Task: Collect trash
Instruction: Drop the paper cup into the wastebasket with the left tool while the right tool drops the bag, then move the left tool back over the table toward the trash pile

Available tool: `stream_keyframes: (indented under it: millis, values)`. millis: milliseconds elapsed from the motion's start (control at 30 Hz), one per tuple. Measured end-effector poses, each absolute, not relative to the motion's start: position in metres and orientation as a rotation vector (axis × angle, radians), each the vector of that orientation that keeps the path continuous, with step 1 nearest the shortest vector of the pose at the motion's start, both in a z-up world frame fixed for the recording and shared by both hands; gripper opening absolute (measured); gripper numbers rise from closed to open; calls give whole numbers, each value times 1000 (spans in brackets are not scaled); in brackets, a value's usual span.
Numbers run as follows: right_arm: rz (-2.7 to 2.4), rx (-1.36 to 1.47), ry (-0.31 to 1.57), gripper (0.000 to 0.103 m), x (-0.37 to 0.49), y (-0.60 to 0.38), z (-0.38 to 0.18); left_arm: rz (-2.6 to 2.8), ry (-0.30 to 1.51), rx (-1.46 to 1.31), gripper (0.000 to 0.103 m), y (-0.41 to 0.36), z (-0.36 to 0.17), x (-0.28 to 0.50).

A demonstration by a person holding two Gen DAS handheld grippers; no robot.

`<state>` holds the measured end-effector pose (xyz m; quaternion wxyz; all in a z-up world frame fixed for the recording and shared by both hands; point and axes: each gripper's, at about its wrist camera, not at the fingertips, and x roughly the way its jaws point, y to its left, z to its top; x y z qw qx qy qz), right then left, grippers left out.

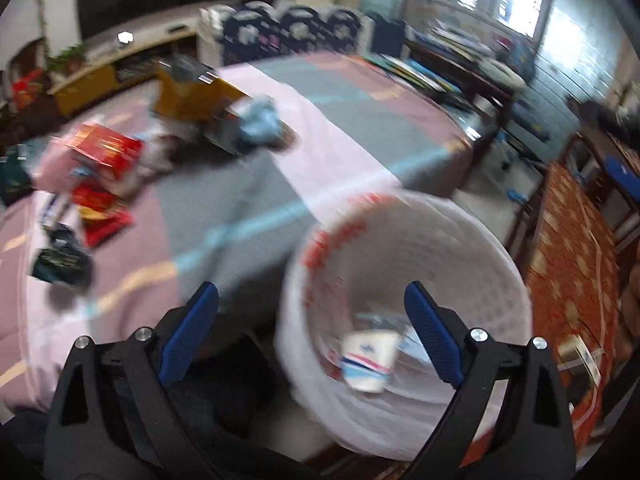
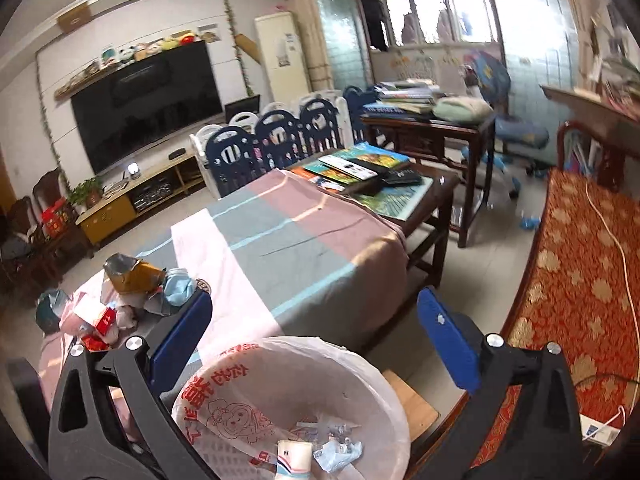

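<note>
Right wrist: paper cup (image 2: pixel 294 458) in bin (image 2: pixel 384 376).

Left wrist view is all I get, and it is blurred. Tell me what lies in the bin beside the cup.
Observer: In the right wrist view, crumpled blue and white scraps lie next to the cup in the bin.
Operator: Report the right tongs.
Observer: The right tongs stand open and empty, with the bin below them.
Operator: Say what stands next to the bin.
Observer: A wooden board shows beside it, on the sofa side.
</note>
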<state>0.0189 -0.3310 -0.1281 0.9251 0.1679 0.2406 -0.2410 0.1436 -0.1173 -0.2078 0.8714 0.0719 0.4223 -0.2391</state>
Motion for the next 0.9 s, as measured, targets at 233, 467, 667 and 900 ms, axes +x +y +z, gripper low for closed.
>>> stream_keyframes:
  millis: [233, 467, 667, 900]
  values:
    - [-407, 294, 645, 100, 51, -293, -139, -220, 761, 60, 98, -40, -172, 173]
    - [-285, 307, 765, 100, 80, -242, -145, 56, 755, -115, 98, 43, -165, 201]
    - [-228, 289, 848, 100, 99, -197, -160, 308, 811, -205, 99, 98, -179, 212]
    - [-173, 269, 917, 100, 122, -150, -175, 408, 823, -333, 99, 140, -187, 212]
